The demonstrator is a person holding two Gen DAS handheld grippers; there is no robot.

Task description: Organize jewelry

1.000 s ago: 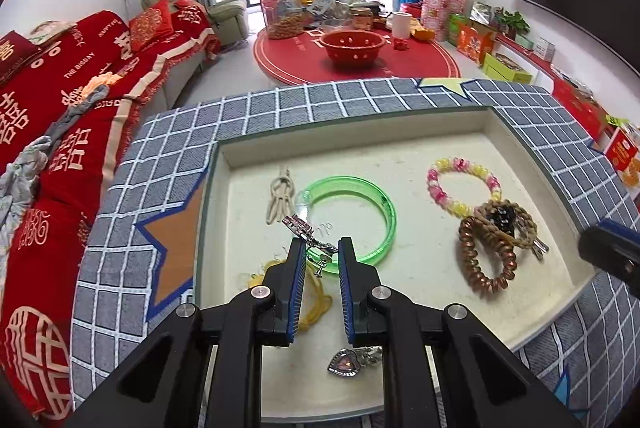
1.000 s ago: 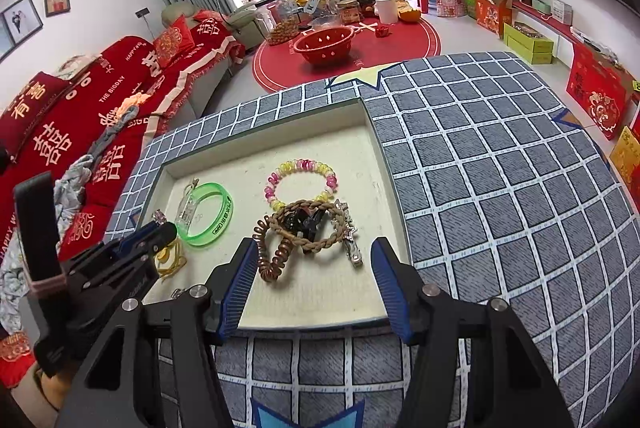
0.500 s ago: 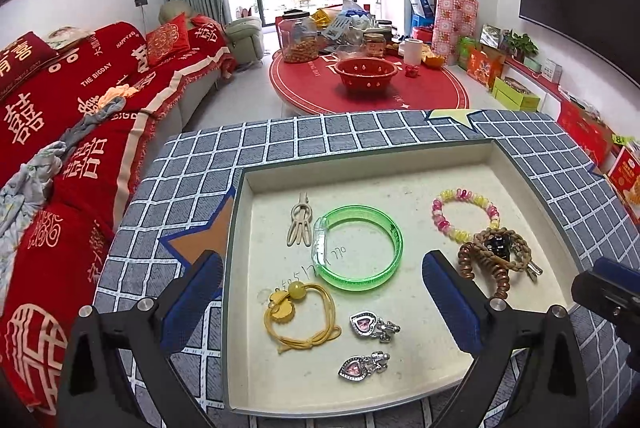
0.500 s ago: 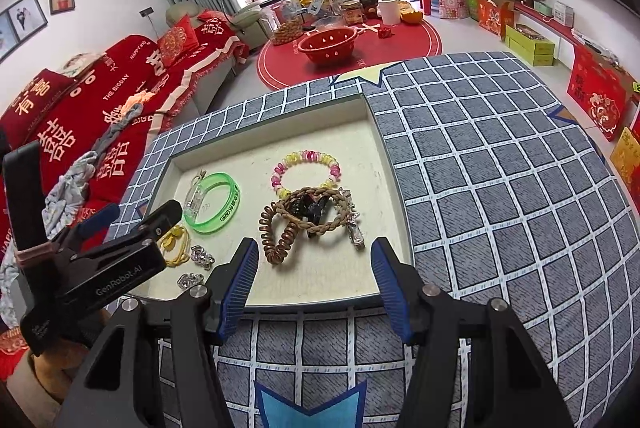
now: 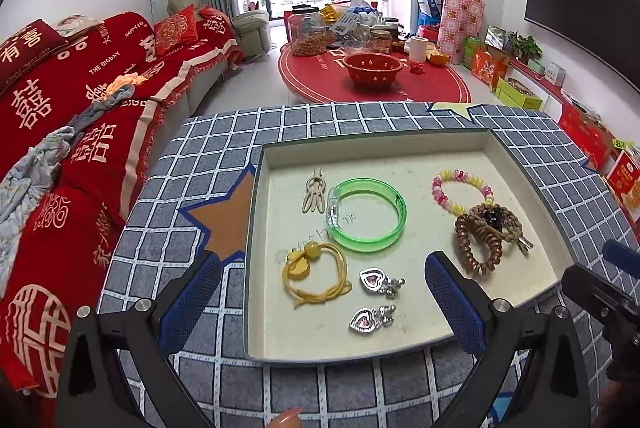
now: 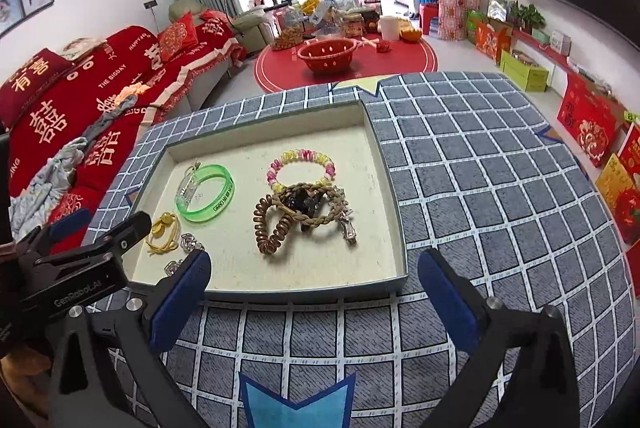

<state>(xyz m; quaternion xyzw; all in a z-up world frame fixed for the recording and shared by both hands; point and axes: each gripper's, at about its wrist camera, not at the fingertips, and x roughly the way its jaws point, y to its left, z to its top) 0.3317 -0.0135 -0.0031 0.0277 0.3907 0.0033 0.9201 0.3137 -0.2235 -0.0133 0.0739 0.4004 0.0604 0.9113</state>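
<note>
**Both grippers spread wide over the jewelry tray**

Since the earlier frames the left gripper (image 5: pixel 322 302) has let go of the heart earring it pinched a second ago, pulled back and up, and its jaws now stand fully spread with nothing between them. The right gripper (image 6: pixel 314 286) has just been opening too, from half-spread to wide, and it grips nothing; it hovers over the near rim of the tray (image 6: pixel 304 294).

In the left wrist view the tray (image 5: pixel 256 228) lies on a grey checked tablecloth (image 5: pixel 168 196). At its centre sits the green bangle (image 5: pixel 366 214), with a beige hair clip (image 5: pixel 314 190) at its 9 o'clock. The yellow hair tie (image 5: pixel 314 276) lies at the bangle's 7 o'clock. Two heart earrings (image 5: pixel 378 282) (image 5: pixel 370 320) rest apart at 6 o'clock, near the front wall. At 3 o'clock lies the pink-and-yellow bead bracelet (image 5: pixel 462 190), and just below it a tangle of brown spiral hair tie (image 5: pixel 476 246), braided bracelet and a dark clip, touching one another.
</note>
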